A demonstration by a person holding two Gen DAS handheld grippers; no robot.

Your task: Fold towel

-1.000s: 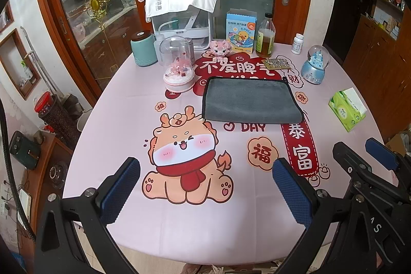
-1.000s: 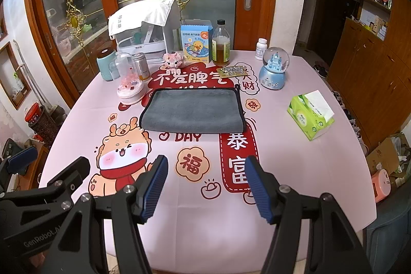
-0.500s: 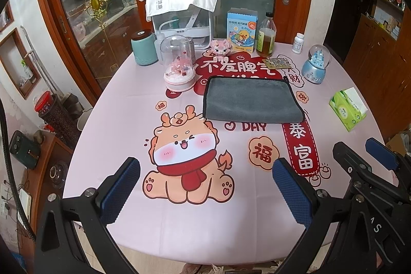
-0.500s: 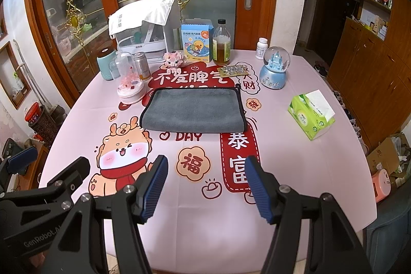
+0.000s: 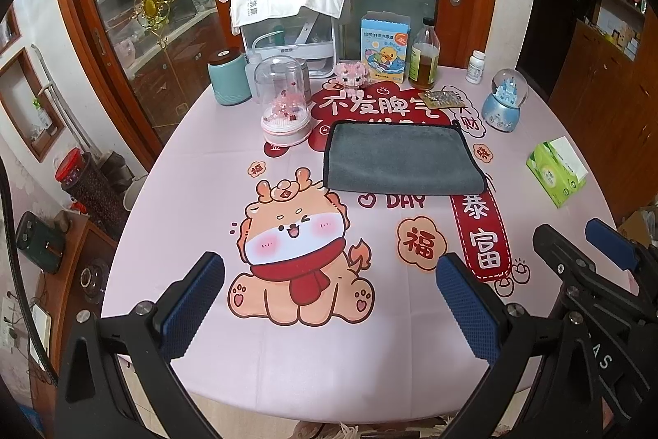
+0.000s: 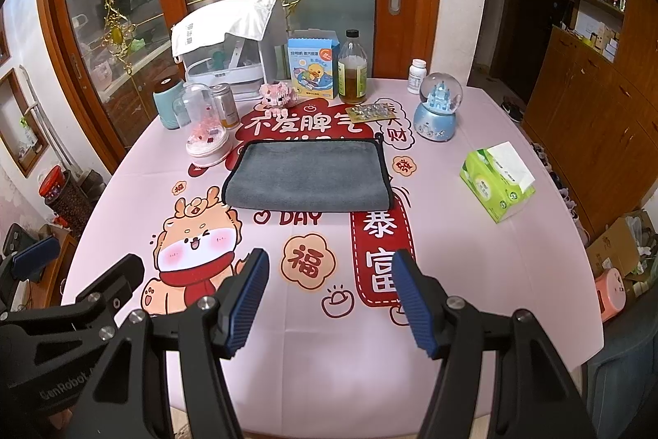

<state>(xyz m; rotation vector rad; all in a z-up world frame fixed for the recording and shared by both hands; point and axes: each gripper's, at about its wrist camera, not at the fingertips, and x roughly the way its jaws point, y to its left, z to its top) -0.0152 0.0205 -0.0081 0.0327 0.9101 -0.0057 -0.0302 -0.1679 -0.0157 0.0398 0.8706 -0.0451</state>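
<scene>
Towel (image 5: pixel 401 159) is lying flat and grey on the pink tablecloth (image 5: pixel 197 192) in your left wrist view, already doubled into a rectangle, well ahead of your left gripper (image 5: pixel 329 299), whose blue-padded jaws are standing wide apart over the cartoon dragon (image 5: pixel 296 249) and gripping nothing. You are seeing the right gripper (image 5: pixel 592 254) at the frame's right edge, also over the table. A domed ornament (image 5: pixel 283 110) is sitting just beside the towel's far left corner, and a tissue pack (image 5: pixel 557 171) is lying well off to its right. In your right wrist view, the towel (image 6: pixel 308 175) is again lying ahead of the right gripper (image 6: pixel 329 299), whose jaws are likewise standing apart and empty above the printed cloth. A snow globe (image 6: pixel 438 108) and a bottle (image 6: pixel 352 68) are standing beyond the towel.
</scene>
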